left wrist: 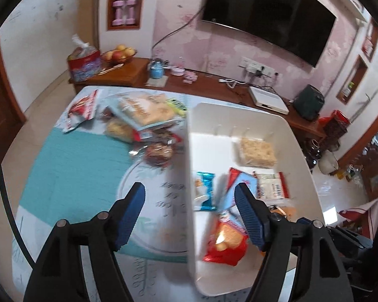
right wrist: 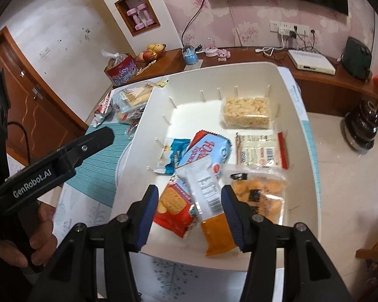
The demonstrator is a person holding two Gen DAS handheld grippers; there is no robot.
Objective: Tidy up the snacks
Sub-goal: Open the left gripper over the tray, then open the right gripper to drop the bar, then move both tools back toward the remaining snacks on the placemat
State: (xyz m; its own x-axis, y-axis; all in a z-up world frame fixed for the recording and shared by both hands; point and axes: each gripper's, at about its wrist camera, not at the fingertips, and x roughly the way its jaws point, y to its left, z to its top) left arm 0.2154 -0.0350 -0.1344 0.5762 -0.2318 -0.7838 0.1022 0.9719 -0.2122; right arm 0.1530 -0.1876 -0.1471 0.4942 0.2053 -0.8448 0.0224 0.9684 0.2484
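Observation:
A white bin (left wrist: 239,113) (right wrist: 302,136) on the table holds several snack packs: a puffed rice block (right wrist: 247,112), a white and red pack (right wrist: 260,151), an orange cracker bag (right wrist: 259,193), a blue pack (right wrist: 174,156), a red biscuit pack (right wrist: 174,206) and a white and orange pack (right wrist: 209,201). My left gripper (left wrist: 189,214) is open and straddles the bin's left wall. My right gripper (right wrist: 187,214) is open above the white and orange pack at the bin's near end. A pile of loose snacks (left wrist: 141,123) lies on the table left of the bin.
The table has a teal mat (left wrist: 70,166). Behind it a wooden counter (left wrist: 214,85) carries a fruit bowl (left wrist: 118,54), a red bag (left wrist: 84,65), a blue globe, a white box and a dark speaker. A TV hangs on the wall. The left gripper's body shows in the right wrist view (right wrist: 53,166).

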